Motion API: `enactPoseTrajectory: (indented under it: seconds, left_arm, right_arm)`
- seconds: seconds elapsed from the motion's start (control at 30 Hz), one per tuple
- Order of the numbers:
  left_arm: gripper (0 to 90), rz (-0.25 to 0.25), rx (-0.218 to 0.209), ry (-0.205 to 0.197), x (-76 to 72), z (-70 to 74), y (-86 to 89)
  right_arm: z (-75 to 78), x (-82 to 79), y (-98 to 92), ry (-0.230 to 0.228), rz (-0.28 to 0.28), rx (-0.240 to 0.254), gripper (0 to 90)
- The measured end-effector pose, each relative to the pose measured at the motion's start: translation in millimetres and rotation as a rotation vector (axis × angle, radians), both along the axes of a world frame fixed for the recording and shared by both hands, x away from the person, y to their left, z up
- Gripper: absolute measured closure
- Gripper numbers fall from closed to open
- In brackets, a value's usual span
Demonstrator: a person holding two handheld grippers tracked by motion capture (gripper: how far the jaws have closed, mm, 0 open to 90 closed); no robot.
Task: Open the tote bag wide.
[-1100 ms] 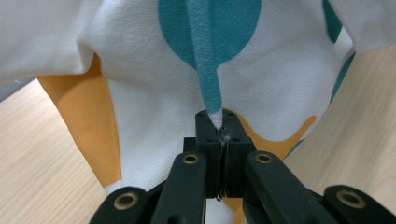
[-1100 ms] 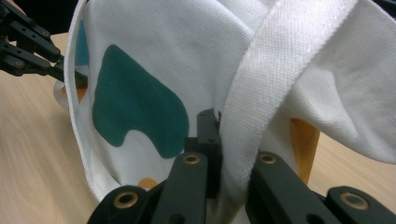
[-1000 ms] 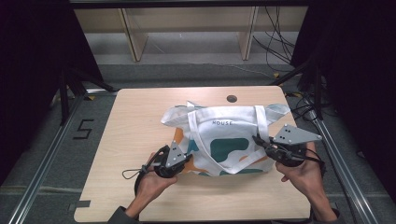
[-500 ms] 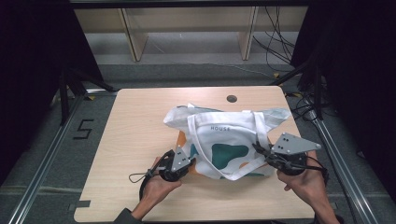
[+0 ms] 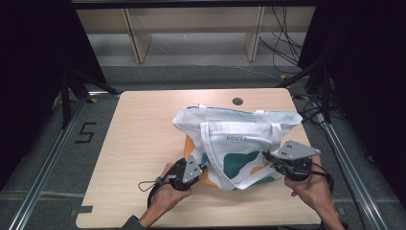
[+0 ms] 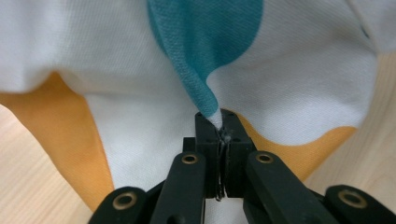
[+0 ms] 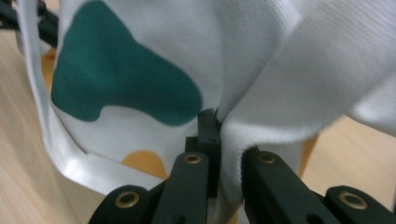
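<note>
A white tote bag [image 5: 237,139] with teal and orange patches and two white straps lies on the wooden table [image 5: 139,134], its mouth toward the far edge. My left gripper [image 5: 197,171] pinches the bag's near left corner; in the left gripper view the jaws are shut on a fold of the tote bag [image 6: 215,100]. At the near right corner my right gripper [image 5: 269,159] is shut on the cloth, and the right gripper view shows the tote bag [image 7: 252,93] bunched between the jaws. A hand holds each gripper.
A small dark round hole [image 5: 237,101] sits in the table near its far edge. Metal rails [image 5: 45,158] run along both sides of the table. Wooden shelving legs [image 5: 134,38] and cables [image 5: 282,43] lie beyond the far edge.
Both grippers have drawn the bag's near edge toward the person's side and lowered it; the bag now lies flatter and more spread out. The right hand has sunk slightly.
</note>
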State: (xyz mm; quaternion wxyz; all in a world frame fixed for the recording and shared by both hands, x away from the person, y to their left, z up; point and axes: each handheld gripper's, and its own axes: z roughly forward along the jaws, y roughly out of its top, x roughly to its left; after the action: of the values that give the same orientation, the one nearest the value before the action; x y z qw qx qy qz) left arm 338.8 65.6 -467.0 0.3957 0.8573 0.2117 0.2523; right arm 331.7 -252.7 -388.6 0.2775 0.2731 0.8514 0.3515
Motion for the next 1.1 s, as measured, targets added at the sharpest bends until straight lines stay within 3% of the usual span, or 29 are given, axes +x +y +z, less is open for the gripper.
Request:
enactPoseTrajectory:
  seconds: [0.07, 0.17, 0.23, 0.37, 0.43, 0.53, 0.67, 0.87, 0.97, 1.1]
  left_arm:
    - [87.4, -0.007, 0.016, 0.005, 1.0, -1.3, -1.0]
    - [87.5, 0.007, 0.04, 0.005, 5.7, -10.8, -0.7]
    - [87.5, 0.004, 0.052, 0.024, 6.6, -17.3, -1.2]
    - [87.5, 0.005, 0.077, 0.067, 16.4, -32.3, -2.4]
    - [87.4, 0.01, 0.085, 0.072, 15.8, -33.7, -4.0]
    - [87.1, 0.011, 0.085, 0.052, 13.0, -28.2, -4.6]
    - [86.8, 0.006, 0.081, 0.031, 10.2, -22.4, -5.7]
    - [86.1, 0.01, 0.074, 0.03, 9.7, -19.8, -5.3]
    - [86.0, 0.014, 0.065, 0.02, 9.1, -18.0, -3.7]
    - [85.9, 0.003, 0.075, 0.019, 8.1, -16.6, -4.8]
  right_arm:
    - [-20.3, 5.2, 2.9, 0.055, -0.003, -0.037, 88.6]
    - [-43.3, 14.1, 3.1, 0.133, 0.0, -0.04, 88.6]
    - [-45.8, 15.5, 2.8, 0.149, -0.007, -0.02, 88.6]
    - [-51.5, 18.6, 3.6, 0.135, 0.022, -0.037, 88.6]
    - [-59.4, 18.5, 4.7, 0.173, 0.0, -0.037, 88.6]
    - [-61.9, 19.8, 0.0, 0.188, 0.0, -0.015, 88.5]
    - [-46.6, 14.1, -2.2, 0.175, 0.024, 0.041, 85.7]
    - [2.6, -7.5, -9.4, 0.107, 0.031, 0.111, 76.2]
    - [23.2, -16.0, -13.8, 0.084, 0.044, 0.182, 74.3]
    - [48.9, -27.4, -19.1, 0.03, 0.058, 0.237, 68.9]
